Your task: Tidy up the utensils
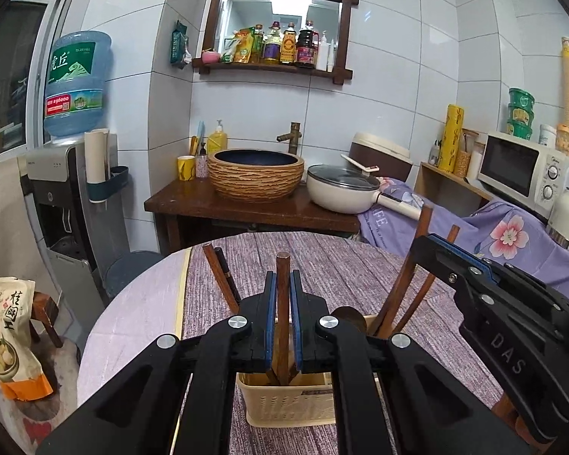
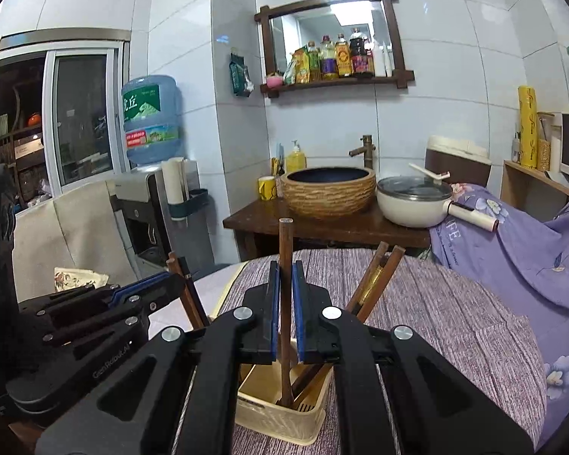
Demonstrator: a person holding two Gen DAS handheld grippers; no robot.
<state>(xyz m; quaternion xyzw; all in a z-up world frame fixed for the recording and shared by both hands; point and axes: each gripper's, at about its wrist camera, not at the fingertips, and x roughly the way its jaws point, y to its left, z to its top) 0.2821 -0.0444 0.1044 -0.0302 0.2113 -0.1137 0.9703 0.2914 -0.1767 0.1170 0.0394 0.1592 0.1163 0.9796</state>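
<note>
Through my left camera, my left gripper (image 1: 283, 295) is pinched tight on a brown stick (image 1: 283, 265) standing upright between the pads. Its lower end drops into the basket (image 1: 284, 405) under my jaws; my own frame hides the basket's inside. Right of the jaws, my right gripper (image 1: 432, 244) blocks more sticks.

Through my right camera, my right gripper (image 2: 285, 295) is clamped on another stick (image 2: 285, 242), its foot in the basket (image 2: 280, 422) below. What kind of utensil each is, I cannot tell.
</note>
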